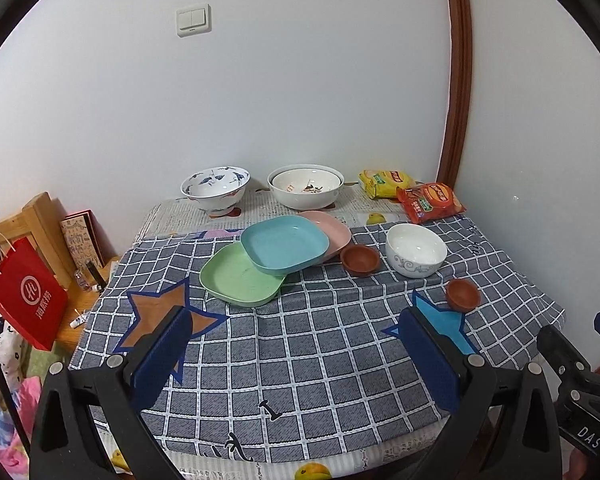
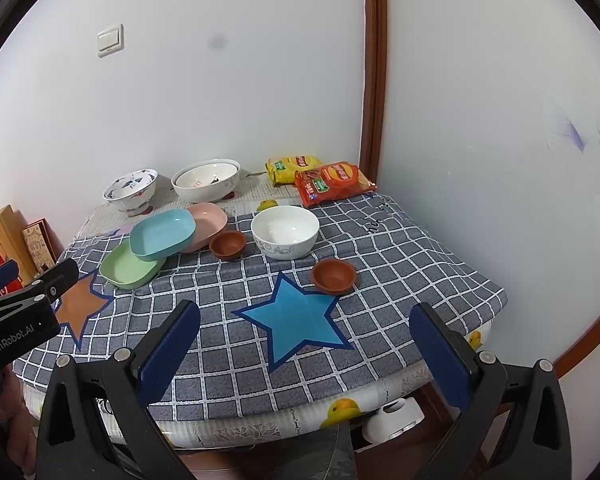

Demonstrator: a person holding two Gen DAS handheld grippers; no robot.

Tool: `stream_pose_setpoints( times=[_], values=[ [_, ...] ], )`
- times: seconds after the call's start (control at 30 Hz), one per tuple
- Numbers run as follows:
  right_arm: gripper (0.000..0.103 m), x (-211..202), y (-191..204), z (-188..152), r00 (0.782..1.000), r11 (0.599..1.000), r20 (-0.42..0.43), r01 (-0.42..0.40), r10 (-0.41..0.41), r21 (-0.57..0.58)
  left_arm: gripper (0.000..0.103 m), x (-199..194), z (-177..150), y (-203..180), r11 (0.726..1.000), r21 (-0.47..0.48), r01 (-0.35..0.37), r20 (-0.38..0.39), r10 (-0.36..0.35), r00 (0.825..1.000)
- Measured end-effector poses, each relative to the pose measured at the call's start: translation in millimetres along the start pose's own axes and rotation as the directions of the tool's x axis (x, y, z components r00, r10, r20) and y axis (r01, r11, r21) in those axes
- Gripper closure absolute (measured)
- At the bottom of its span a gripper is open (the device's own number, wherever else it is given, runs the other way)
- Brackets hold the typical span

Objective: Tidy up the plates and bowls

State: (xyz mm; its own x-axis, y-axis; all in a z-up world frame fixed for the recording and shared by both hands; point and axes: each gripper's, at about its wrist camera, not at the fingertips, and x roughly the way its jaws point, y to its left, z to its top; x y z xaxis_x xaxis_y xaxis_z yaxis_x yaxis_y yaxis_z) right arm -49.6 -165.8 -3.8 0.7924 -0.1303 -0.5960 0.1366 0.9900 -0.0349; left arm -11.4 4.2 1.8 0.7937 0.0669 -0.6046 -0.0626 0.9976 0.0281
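Three square, round-cornered plates overlap in a loose fan on the checked cloth: a blue plate (image 1: 284, 244) riding on top, its edge over a green plate (image 1: 240, 278) at its 7 o'clock and a pink plate (image 1: 334, 228) at its 2 o'clock, all matte and plastic-looking. Just beside the pink one, at its 4 o'clock, sits a small brown bowl (image 1: 360, 259), clay-like and dull; a glossy white bowl (image 1: 416, 249) with a grey scroll pattern stands at that one's 3 o'clock, and a second brown bowl (image 1: 463, 294) lies near the white bowl's 5 o'clock. Farther back, on printed paper, a footed blue-patterned bowl (image 1: 215, 189) stands well apart from two nested white bowls (image 1: 306, 186). Two snack bags, yellow (image 1: 385, 182) and red (image 1: 430, 202), lie in the far corner. The surface (image 1: 300, 360) wears a grey grid cloth with star patches. The left gripper (image 1: 296, 344) hangs low at the near edge, jaws spread wide, holding nothing, the plates at its 12 o'clock. The right gripper (image 2: 304, 344) likewise has its jaws spread and empty, the nearer brown bowl at its 12 o'clock.
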Motion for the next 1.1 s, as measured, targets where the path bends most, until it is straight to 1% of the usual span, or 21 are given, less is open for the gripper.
stream_pose_setpoints(
  times=[1.1],
  values=[
    [0.0,-6.1,0.5,-2.1,1.0,1.0,0.014,-0.008,0.008,-0.002,0.0,-2.4,-3.0,-1.3,1.0,-0.001,0.011,-0.005,-0.011,1.0]
  ],
)
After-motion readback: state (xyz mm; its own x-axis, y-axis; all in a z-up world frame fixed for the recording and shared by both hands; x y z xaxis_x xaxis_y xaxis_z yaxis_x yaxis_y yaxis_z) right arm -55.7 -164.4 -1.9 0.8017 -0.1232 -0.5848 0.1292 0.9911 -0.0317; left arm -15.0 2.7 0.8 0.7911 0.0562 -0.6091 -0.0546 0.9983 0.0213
